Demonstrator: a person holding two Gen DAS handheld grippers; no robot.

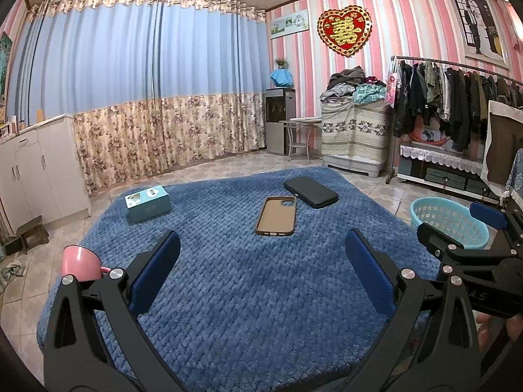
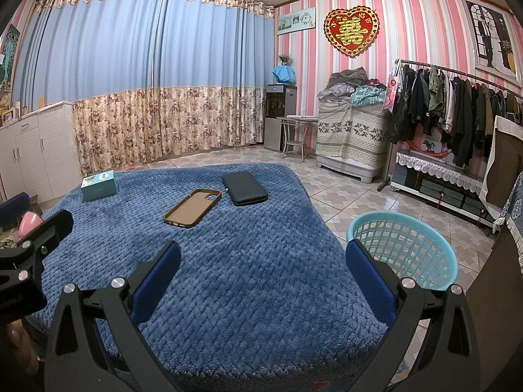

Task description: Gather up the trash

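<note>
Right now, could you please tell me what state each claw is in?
Left claw: open, holding nothing.
Right claw: open, holding nothing.

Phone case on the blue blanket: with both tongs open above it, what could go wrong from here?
1. The phone case lies flat on the plush blanket, so fingertips may snag pile rather than get under it.
2. The basket sits off the blanket's right edge on the floor; a drop could miss it.
3. The black wallet nearby might get nudged.
</note>
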